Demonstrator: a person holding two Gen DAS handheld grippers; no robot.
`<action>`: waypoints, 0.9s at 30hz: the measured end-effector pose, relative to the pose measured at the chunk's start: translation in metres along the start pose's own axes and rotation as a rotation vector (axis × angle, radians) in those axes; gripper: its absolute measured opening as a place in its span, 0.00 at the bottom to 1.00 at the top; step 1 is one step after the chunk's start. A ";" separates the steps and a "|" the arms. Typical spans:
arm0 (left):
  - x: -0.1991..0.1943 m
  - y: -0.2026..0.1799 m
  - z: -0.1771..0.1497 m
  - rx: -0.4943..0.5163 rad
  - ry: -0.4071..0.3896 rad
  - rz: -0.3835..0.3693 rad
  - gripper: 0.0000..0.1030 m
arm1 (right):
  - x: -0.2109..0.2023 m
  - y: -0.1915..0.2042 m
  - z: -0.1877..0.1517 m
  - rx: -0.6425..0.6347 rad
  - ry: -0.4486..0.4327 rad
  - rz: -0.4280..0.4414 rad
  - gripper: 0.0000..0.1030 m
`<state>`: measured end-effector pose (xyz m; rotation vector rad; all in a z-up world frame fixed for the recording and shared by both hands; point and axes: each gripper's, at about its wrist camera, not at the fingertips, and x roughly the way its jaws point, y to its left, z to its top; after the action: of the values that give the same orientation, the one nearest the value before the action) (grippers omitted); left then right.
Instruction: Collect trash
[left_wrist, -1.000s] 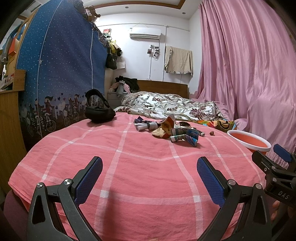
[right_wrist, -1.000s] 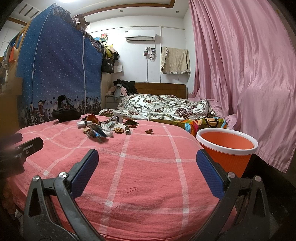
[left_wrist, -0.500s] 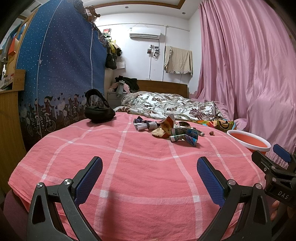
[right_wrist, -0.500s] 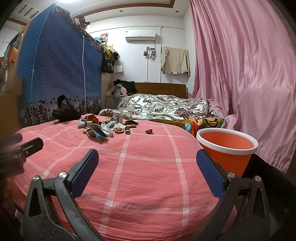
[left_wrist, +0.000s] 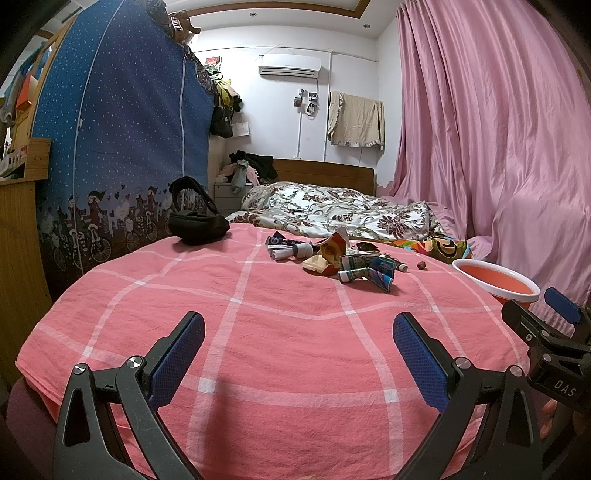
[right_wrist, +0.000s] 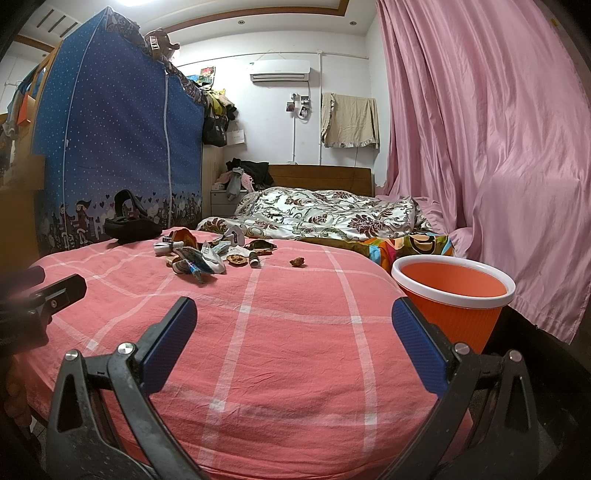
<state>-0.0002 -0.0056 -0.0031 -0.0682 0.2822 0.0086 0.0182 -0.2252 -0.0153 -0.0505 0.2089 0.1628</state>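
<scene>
Left gripper (left_wrist: 298, 345) and right gripper (right_wrist: 294, 338) both hover wide apart, empty, over the pink checked bed (right_wrist: 295, 332) — trash pile (left_wrist: 332, 256) lies mid-bed well ahead, orange bin (right_wrist: 452, 304) stands just beside the bed's right edge.

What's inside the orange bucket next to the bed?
From the right wrist view, the orange bucket shows only its bare orange inner wall below the white rim; no trash shows. Its bottom is hidden by the near wall, so something lying low could be missed.
</scene>
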 end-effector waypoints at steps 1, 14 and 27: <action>0.000 0.000 0.000 0.001 0.000 0.001 0.97 | 0.000 0.000 0.000 0.000 0.000 0.000 1.00; 0.004 -0.007 -0.004 -0.001 0.003 -0.002 0.97 | 0.000 0.000 0.000 0.001 0.000 0.000 1.00; -0.001 -0.004 -0.003 -0.011 -0.001 0.004 0.97 | 0.000 0.000 0.000 0.000 0.001 0.000 1.00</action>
<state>-0.0021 -0.0100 -0.0055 -0.0790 0.2815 0.0137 0.0181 -0.2249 -0.0150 -0.0502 0.2095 0.1627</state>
